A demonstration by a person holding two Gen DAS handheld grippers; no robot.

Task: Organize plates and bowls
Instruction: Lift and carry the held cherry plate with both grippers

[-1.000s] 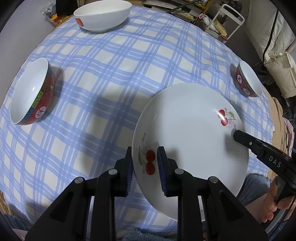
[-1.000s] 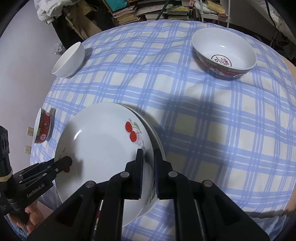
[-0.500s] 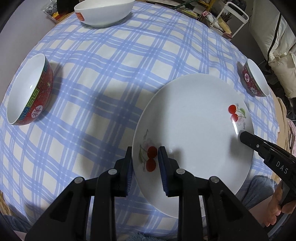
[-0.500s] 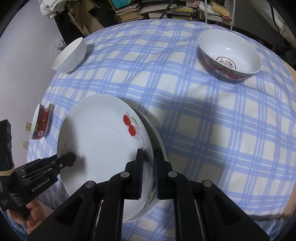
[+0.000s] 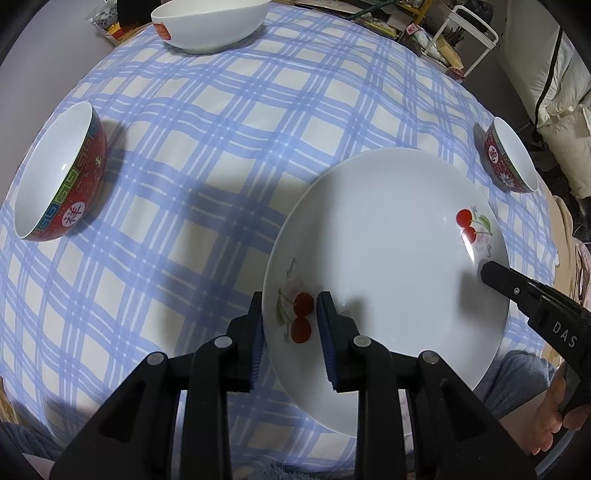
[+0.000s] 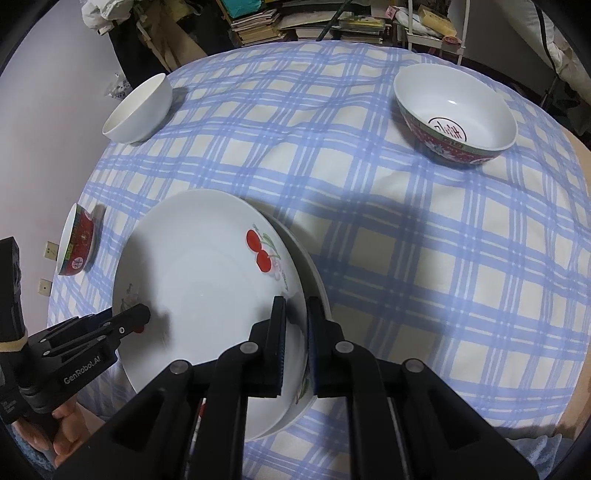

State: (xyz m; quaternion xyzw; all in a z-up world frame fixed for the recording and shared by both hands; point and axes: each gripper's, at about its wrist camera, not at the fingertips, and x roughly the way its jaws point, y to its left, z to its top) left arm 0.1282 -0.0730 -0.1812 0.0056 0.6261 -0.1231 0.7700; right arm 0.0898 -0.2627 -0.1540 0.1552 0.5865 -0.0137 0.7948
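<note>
A white cherry-print plate (image 5: pixel 384 258) is held above the blue-checked tablecloth (image 5: pixel 207 122) by both grippers. My left gripper (image 5: pixel 290 325) is shut on its near rim. My right gripper (image 6: pixel 295 343) is shut on the opposite rim of the plate (image 6: pixel 199 288); a second plate edge (image 6: pixel 314 280) shows just beneath it. A red patterned bowl (image 5: pixel 61 173) sits at left, a white bowl (image 5: pixel 210 22) at the far edge, and a small red bowl (image 5: pixel 509 158) at right. In the right wrist view the red-rimmed bowl (image 6: pixel 454 110) stands far right.
The white bowl (image 6: pixel 138 109) and the other red bowl (image 6: pixel 77 243) show at the left of the right wrist view. Books and clutter (image 6: pixel 295 18) lie beyond the table's far edge. A white rack (image 5: pixel 461 37) stands beyond the table.
The plate held by both grippers has shifted slightly toward the near side of the table and sits lower in both views. Both grips are unchanged.
</note>
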